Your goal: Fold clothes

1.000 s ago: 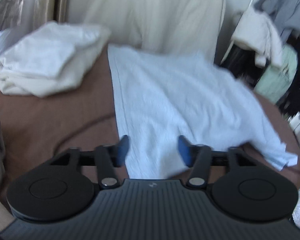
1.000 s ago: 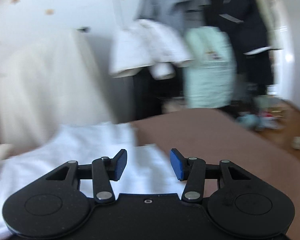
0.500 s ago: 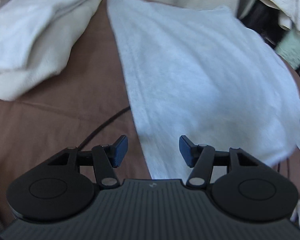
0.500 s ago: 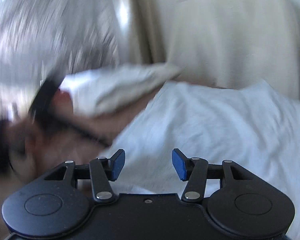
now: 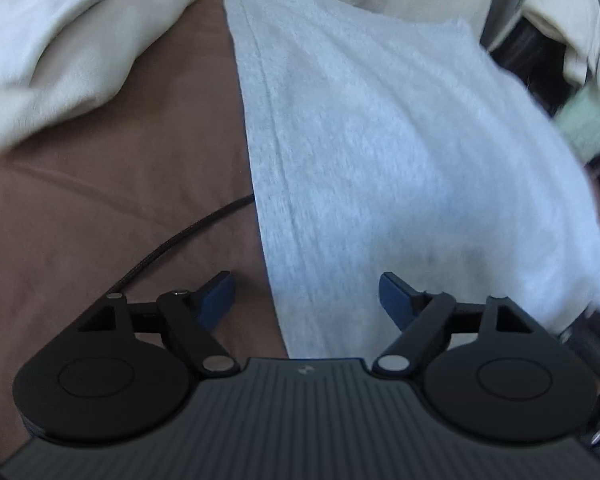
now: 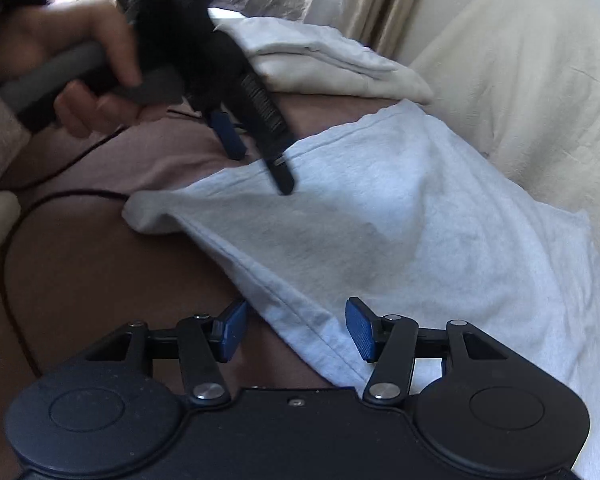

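We hold both claws spread apart over the pale blue-white cotton garment [image 5: 400, 152] on brown bedding [image 5: 112, 208]: left gripper [image 5: 306, 294], right gripper [image 6: 296, 328]. Its right edge blurs out of frame.

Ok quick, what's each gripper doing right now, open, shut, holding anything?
Left gripper: open, holding nothing, poised over the left edge of the white garment.
Right gripper: open, holding nothing, straddling the garment's near hem.
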The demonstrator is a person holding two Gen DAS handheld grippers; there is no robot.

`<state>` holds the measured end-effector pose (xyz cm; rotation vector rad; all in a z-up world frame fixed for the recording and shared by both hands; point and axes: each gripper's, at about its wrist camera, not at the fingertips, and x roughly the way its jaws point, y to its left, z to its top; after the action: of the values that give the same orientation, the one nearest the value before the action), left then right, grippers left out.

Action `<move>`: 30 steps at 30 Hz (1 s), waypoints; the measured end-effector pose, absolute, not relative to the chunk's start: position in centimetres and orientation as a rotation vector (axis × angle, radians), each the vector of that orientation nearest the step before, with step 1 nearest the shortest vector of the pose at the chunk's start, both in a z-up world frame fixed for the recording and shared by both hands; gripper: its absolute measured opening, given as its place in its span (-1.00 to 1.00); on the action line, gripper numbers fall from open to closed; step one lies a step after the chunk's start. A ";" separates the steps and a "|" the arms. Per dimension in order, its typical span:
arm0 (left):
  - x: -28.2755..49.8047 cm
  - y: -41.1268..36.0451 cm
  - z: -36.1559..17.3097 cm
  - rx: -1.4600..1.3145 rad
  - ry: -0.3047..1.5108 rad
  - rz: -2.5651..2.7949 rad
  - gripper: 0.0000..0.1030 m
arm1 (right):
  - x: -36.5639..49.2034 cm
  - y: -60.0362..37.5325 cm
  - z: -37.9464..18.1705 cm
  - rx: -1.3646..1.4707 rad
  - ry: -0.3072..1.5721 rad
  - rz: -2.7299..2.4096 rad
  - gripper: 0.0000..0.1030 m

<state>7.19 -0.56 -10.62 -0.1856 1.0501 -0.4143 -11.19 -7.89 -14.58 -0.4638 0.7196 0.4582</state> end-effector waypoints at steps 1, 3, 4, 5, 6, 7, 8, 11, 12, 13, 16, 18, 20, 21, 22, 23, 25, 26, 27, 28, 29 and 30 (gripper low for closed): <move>7.2 -0.6 -10.6 -0.181 1.045 -0.418 0.04 | -11.2 -7.7 -14.5 -0.461 0.716 0.466 0.15; 7.2 -1.3 -10.6 -0.125 1.036 -0.419 -0.39 | -10.9 -6.8 -14.6 -0.487 0.703 0.453 0.15; 7.3 -1.7 -10.7 -0.103 1.031 -0.418 -0.52 | -10.8 -6.5 -14.6 -0.489 0.695 0.445 0.16; 7.3 -2.0 -10.7 -0.087 1.025 -0.418 -0.65 | -10.7 -6.4 -14.7 -0.485 0.688 0.438 0.19; 7.2 -2.2 -10.6 -0.076 1.019 -0.418 -0.68 | -10.6 -6.2 -14.8 -0.481 0.680 0.431 0.19; 7.1 -2.2 -10.5 -0.074 1.014 -0.421 -0.73 | -10.6 -6.0 -14.9 -0.478 0.673 0.424 0.19; 7.1 -2.2 -10.4 -0.073 1.010 -0.424 -0.83 | -10.5 -5.8 -15.0 -0.474 0.665 0.416 0.18; 6.8 -2.3 -10.0 -0.068 0.997 -0.433 -0.88 | -10.4 -5.3 -15.2 -0.462 0.643 0.395 -0.02; 6.8 -2.2 -9.8 -0.070 0.992 -0.433 -0.89 | -10.3 -5.4 -15.1 -0.440 0.644 0.395 -0.10; 6.8 -2.1 -9.7 -0.070 0.985 -0.431 -0.89 | -10.4 -5.7 -14.9 -0.409 0.647 0.391 -0.27; 6.6 -1.9 -9.1 -0.064 0.958 -0.421 -0.90 | -10.6 -6.3 -14.5 -0.339 0.643 0.380 -0.67; 6.0 -1.9 -8.1 -0.024 0.906 -0.395 -0.90 | -10.7 -6.4 -14.2 -0.309 0.644 0.399 -0.76; 4.9 -1.9 -6.4 0.036 0.830 -0.385 -0.90 | -11.0 -6.6 -13.8 -0.263 0.634 0.440 -0.77; 4.3 -1.7 -5.6 0.049 0.804 -0.393 -0.90 | -11.2 -6.8 -13.6 -0.228 0.618 0.471 -0.77; 3.9 -1.5 -5.2 0.048 0.801 -0.400 -0.90 | -11.4 -6.9 -13.3 -0.194 0.601 0.502 -0.76; 3.4 -1.3 -4.8 0.047 0.798 -0.406 -0.90 | -11.5 -7.0 -13.2 -0.178 0.601 0.514 -0.76; 2.8 -1.0 -4.5 0.044 0.809 -0.411 -0.91 | -11.4 -7.1 -13.4 -0.166 0.615 0.523 -0.80; 3.1 -0.9 -5.2 0.041 0.851 -0.395 -0.91 | -11.5 -7.2 -13.4 -0.156 0.623 0.528 -0.81; 3.5 -0.8 -6.0 0.038 0.893 -0.378 -0.90 | -11.3 -7.3 -13.6 -0.140 0.636 0.534 -0.83; 3.7 -0.6 -6.6 0.040 0.922 -0.354 -0.91 | -11.0 -7.5 -13.7 -0.122 0.650 0.541 -0.84; 3.7 -0.5 -6.6 0.057 0.913 -0.328 -0.91 | -10.9 -7.5 -13.7 -0.101 0.660 0.552 -0.85; 3.3 -0.6 -5.9 0.082 0.874 -0.327 -0.91 | -11.0 -7.4 -13.6 -0.098 0.656 0.557 -0.85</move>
<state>3.28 -0.56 -5.91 0.0820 0.8737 -0.3266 -11.04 -7.36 -13.58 -0.0981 0.6555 0.5573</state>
